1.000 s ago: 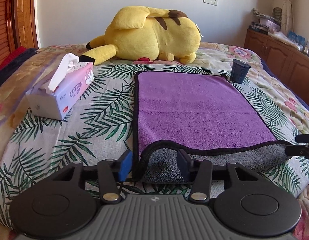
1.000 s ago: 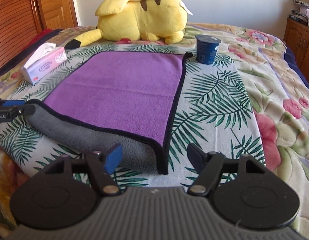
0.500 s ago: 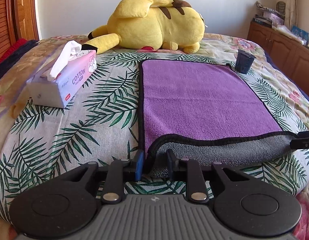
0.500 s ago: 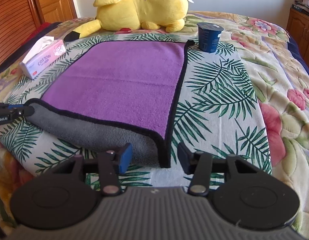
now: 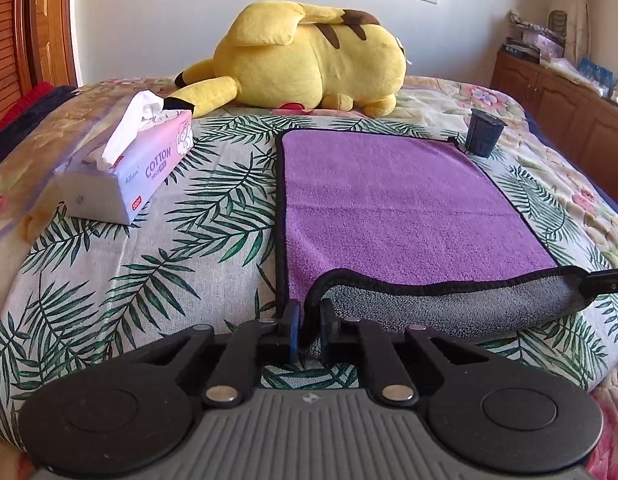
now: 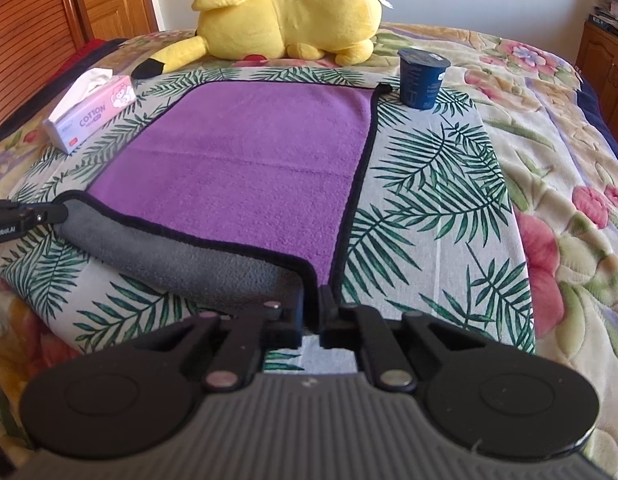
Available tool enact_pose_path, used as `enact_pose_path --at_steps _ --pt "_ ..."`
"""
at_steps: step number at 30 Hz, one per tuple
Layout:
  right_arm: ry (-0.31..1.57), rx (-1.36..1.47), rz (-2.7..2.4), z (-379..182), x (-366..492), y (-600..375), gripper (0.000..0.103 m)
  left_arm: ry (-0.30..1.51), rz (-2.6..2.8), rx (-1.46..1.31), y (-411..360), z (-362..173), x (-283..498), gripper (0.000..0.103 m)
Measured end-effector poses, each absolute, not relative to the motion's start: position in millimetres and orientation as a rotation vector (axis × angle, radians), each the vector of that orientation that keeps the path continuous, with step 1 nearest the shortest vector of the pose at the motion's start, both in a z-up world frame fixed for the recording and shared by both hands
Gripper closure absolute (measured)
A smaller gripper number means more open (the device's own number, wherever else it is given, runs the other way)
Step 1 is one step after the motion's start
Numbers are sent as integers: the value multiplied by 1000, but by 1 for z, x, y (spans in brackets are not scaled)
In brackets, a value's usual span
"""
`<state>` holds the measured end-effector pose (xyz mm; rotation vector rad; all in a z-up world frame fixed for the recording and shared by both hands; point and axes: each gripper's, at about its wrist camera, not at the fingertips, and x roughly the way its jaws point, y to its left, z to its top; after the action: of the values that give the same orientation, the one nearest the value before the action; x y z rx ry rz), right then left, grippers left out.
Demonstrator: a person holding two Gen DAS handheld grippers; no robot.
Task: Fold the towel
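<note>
Towel (image 5: 409, 208) reads soft, light and limp; I judge it will sag between holds, so its two near corners are the right places to grip. My left gripper (image 5: 307, 328) is pinched on the near-left corner, the right gripper (image 6: 315, 312) on the near-right (fingers nearly together, cloth between). Purple face, grey underside, black binding. It lies flat mid-bed, its near hem curled up by the bed's (image 5: 149, 280) near edge.
</note>
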<state>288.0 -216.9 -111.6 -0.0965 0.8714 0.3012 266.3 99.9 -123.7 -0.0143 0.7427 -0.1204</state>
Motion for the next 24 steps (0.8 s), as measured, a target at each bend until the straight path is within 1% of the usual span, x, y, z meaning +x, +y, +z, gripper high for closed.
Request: enact_pose_path --at_steps 2,15,24 --pt "869 -101 303 -111 287 -217 99 737 -125 -19 100 -122 266 103" --pt "781 -95 313 -97 283 -215 100 667 -143 -17 99 -110 260 103" --pt "751 -124 321 -88 287 -211 100 618 -182 -18 96 -89 256 103"
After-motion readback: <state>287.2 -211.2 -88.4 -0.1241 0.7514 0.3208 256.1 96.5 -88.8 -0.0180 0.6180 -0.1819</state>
